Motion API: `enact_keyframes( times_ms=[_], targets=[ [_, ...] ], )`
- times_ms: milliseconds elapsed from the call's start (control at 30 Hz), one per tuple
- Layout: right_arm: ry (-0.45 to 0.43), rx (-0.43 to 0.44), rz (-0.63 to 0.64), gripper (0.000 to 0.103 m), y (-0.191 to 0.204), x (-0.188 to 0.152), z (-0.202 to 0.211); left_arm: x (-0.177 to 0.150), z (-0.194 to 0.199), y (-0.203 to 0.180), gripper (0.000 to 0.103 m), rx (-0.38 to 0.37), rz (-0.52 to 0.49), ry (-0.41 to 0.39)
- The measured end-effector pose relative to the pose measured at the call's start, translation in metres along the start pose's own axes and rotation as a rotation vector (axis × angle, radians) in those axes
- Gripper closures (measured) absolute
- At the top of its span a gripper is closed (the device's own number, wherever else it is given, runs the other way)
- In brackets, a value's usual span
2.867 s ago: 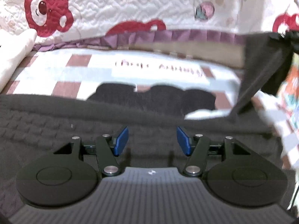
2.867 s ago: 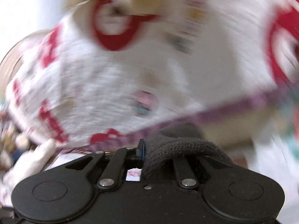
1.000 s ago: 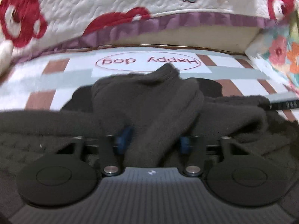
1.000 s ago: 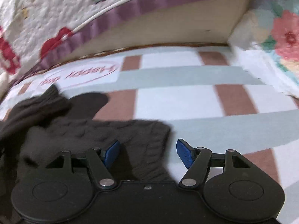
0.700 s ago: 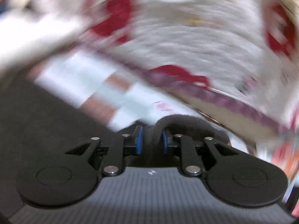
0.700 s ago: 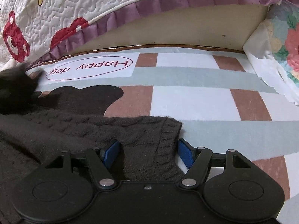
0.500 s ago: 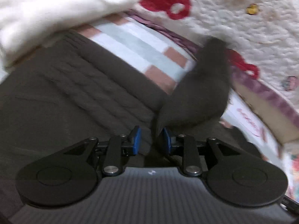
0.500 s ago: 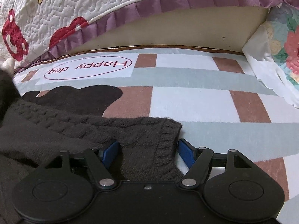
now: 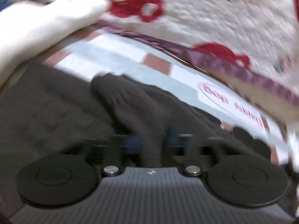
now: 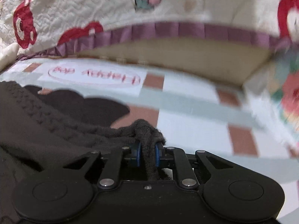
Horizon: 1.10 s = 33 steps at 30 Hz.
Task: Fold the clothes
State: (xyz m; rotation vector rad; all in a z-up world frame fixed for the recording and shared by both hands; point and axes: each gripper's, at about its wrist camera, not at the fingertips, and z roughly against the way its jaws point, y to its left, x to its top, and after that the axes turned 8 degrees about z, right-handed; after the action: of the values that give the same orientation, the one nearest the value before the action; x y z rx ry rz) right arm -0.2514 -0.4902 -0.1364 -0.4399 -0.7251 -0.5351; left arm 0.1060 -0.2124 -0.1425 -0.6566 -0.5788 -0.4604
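A checked mat (image 10: 186, 115) of white, grey-green and brown-pink squares covers the surface, with a white panel (image 10: 93, 74) bearing a red oval and the words "Happy dog". Behind it rises a beige edge (image 10: 186, 56), perhaps the side of a mattress, overhung by a cream quilt (image 10: 93, 5) with red bear figures and a purple frill (image 10: 186, 29). A flowered cloth (image 10: 287, 93) lies at the right. A pale cushion-like shape (image 9: 33, 29), blurred, fills the left wrist view's upper left.

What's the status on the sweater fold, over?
Right gripper jaws shut on dark sweater edge. Left gripper blurred, sweater fold between jaws. Checked mat ahead, nothing blocking.
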Motion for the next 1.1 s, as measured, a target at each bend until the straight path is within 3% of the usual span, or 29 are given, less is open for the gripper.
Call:
enact_keyframes(
  times_ms=[167,433,700,833,867,933,1000,1067,1100],
  targets=[
    [-0.056,-0.085,-0.008,0.089,-0.018,0.015,0.007,0.023,0.015,-0.037,0.088,-0.076,-0.115,-0.103],
    [-0.061,-0.140,-0.034,0.091,-0.040,0.028,-0.014,0.085,-0.012,-0.131,0.090,-0.093,-0.318,-0.291],
    [-0.067,-0.194,-0.061,0.092,-0.063,0.042,-0.035,0.085,-0.034,-0.145,0.090,-0.135,-0.297,-0.298],
    [-0.095,-0.220,-0.034,0.092,-0.059,0.068,-0.047,0.090,-0.041,-0.125,0.089,-0.070,-0.192,-0.381],
    [-0.098,-0.223,-0.023,0.092,-0.057,0.074,-0.051,0.090,-0.047,-0.116,0.089,-0.040,-0.167,-0.374],
    [-0.095,-0.232,0.001,0.092,-0.051,0.081,-0.060,0.090,-0.064,-0.095,0.078,0.028,-0.143,-0.265],
    [-0.030,-0.189,0.006,0.090,-0.048,0.084,-0.077,0.089,-0.076,-0.074,0.078,0.102,-0.132,-0.158],
    [0.074,-0.032,-0.046,0.084,-0.054,0.078,-0.101,0.084,-0.064,-0.053,0.065,0.139,-0.153,-0.128],
    [0.110,0.025,-0.066,0.082,-0.059,0.072,-0.107,0.081,-0.053,-0.041,0.051,0.155,-0.164,-0.121]
  ],
)
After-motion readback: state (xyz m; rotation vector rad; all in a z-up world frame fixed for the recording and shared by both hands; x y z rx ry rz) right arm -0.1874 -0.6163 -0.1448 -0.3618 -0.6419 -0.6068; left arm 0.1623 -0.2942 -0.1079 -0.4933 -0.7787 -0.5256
